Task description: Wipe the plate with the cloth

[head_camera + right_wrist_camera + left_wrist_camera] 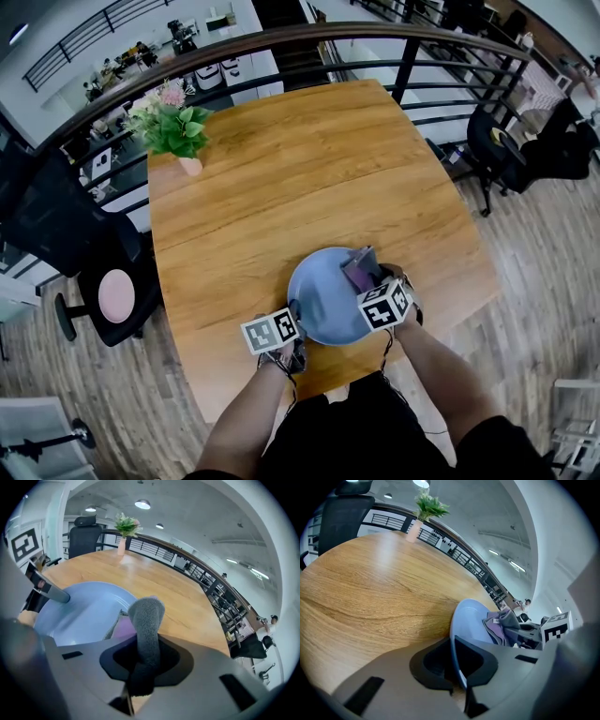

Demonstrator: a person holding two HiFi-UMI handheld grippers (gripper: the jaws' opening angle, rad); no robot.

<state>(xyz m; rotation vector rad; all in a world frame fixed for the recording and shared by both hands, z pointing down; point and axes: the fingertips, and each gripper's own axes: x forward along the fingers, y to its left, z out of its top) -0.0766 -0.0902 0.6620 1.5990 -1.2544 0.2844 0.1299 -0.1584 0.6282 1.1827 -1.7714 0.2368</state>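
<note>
The blue plate (323, 298) lies near the front edge of the table (281, 169). The left gripper (457, 667) has its 2 jaws closed on the plate's near rim — the thin edge runs straight between the pads. That grip looks meant to pin the plate so it cannot slide or spin under rubbing. The right gripper (140, 667) is clamped on a fold of the grey and purple cloth (146, 616), which stands up out of the jaws. The rest of the cloth bunches on the plate's right side, touching its surface. Holding it by 1 pinched fold leaves a loose pad to drag across the plate — wiping seems under way, with most of the blue surface bare beside the cloth.
</note>
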